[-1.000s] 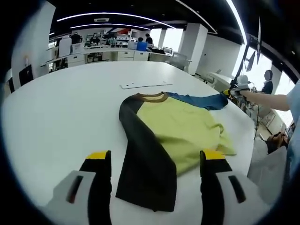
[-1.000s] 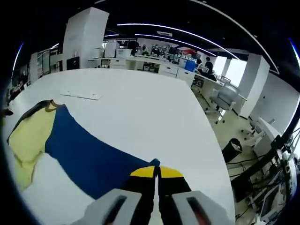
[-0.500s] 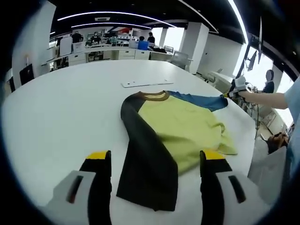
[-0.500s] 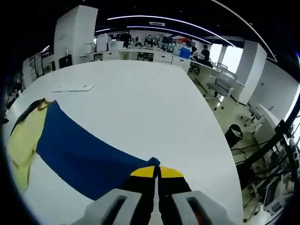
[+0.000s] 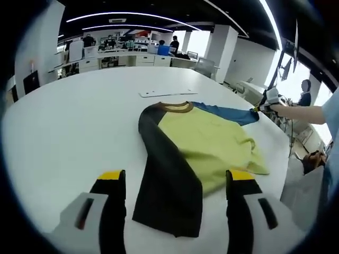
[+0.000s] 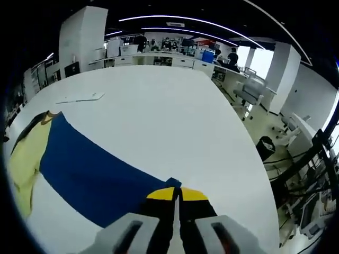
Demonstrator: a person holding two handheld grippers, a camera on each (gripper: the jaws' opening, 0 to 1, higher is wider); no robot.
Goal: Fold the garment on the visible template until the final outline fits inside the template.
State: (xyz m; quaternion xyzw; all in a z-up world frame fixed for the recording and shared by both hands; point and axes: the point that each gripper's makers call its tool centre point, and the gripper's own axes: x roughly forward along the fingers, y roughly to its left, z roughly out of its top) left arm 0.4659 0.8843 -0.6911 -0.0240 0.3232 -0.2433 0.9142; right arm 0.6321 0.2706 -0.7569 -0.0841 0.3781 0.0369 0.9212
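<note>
A long-sleeved garment [image 5: 201, 151] lies spread on a white table [image 5: 69, 121], its yellow-green body at the centre of the left gripper view, a brown collar [image 5: 172, 107] at about twelve o'clock from the body, a black sleeve [image 5: 167, 185] running down toward six o'clock, and a blue sleeve [image 5: 228, 112] stretched out toward two o'clock. The left gripper [image 5: 177, 182] hangs above the near table edge with its yellow-tipped jaws spread wide apart, released and holding nothing; the end of the black sleeve lies between them, lower in the view, and contact cannot be judged. At the far end of the blue sleeve, at about two o'clock in the left gripper view, the right gripper [image 5: 260, 106] pinches the cuff, with a person's arm [image 5: 302, 112] reaching in behind it from three o'clock. In the right gripper view the jaws are clenched together on the cuff of the blue sleeve [image 6: 95, 174], which runs taut from the gripper [image 6: 176, 194] at six o'clock up toward ten o'clock, where it joins the yellow-green body [image 6: 24, 164] at nine o'clock. A thin white flat sheet [image 5: 161, 93] lies on the table beyond the collar, at twelve o'clock, apart from the garment. Desks and people stand far off behind the table.
</note>
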